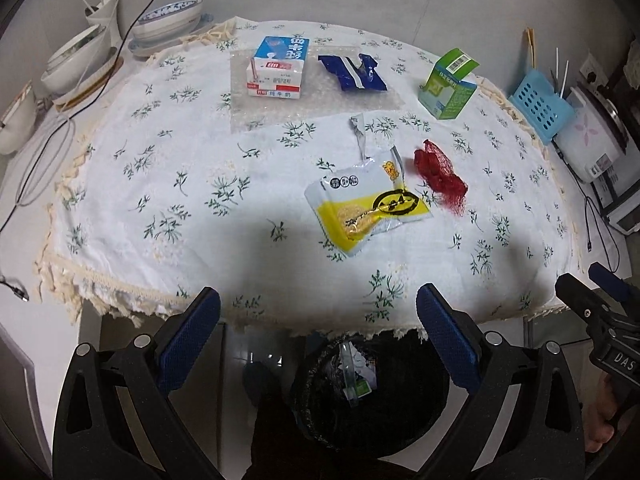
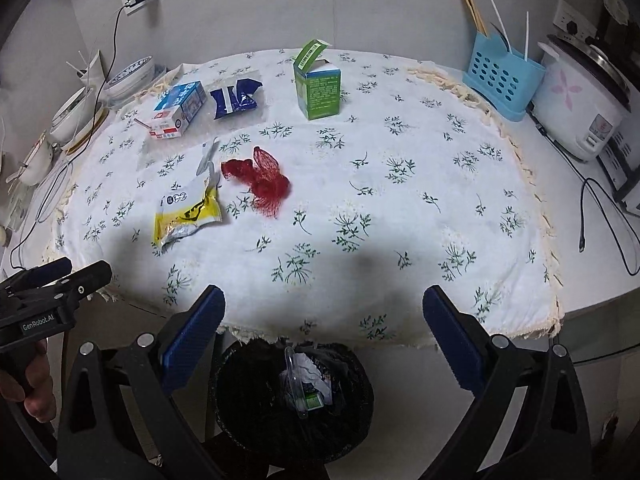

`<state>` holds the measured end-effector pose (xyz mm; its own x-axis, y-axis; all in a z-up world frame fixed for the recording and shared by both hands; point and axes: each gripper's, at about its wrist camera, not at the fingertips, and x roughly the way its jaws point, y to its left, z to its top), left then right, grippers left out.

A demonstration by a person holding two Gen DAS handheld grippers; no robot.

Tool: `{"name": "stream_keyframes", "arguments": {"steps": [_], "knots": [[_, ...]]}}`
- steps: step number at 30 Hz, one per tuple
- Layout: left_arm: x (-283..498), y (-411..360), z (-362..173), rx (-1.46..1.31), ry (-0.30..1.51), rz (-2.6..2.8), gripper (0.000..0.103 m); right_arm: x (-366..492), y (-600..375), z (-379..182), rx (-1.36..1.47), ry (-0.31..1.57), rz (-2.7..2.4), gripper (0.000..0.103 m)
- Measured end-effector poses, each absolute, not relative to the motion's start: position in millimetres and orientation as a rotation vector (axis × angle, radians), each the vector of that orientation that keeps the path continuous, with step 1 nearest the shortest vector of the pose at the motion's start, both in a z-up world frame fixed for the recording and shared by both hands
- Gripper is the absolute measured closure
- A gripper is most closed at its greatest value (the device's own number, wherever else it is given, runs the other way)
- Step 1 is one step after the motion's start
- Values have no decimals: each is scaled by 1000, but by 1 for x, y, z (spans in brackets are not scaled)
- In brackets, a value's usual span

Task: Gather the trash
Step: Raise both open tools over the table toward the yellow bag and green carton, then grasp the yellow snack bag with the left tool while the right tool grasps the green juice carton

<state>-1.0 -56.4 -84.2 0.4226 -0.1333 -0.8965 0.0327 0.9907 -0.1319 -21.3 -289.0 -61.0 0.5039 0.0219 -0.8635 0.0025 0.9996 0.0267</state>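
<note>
Trash lies on the flowered tablecloth (image 1: 168,184): a yellow snack wrapper (image 1: 368,204) (image 2: 188,212), a red mesh net (image 1: 440,176) (image 2: 260,180), a torn silver strip (image 1: 360,136), a blue milk carton (image 1: 278,68) (image 2: 178,110) on clear bubble wrap (image 1: 312,112), a dark blue wrapper (image 1: 352,72) (image 2: 236,98) and an opened green box (image 1: 450,88) (image 2: 318,84). A black-lined bin (image 1: 436,364) (image 2: 360,364) below the table's front edge holds some scraps. My left gripper (image 1: 318,292) and right gripper (image 2: 324,292) hover open and empty above the bin, short of the table edge.
Bowls and plates (image 1: 164,20) are stacked at the back left, with a cable (image 1: 48,152) trailing over the edge. At the right stand a blue utensil caddy (image 2: 500,76) and a rice cooker (image 2: 580,96) with a cord (image 2: 600,216).
</note>
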Motion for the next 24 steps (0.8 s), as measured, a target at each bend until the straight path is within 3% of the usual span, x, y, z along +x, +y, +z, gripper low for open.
{"name": "stream_keyframes", "arguments": {"steps": [19,24], "knots": [[86,-98,-135,-7,1255,-242,10,136,-298,-69,35,1022,-41,8],[97,-106,-145,12,1278,-263,15,170,-295,-76,25,1026,-37,10]]}}
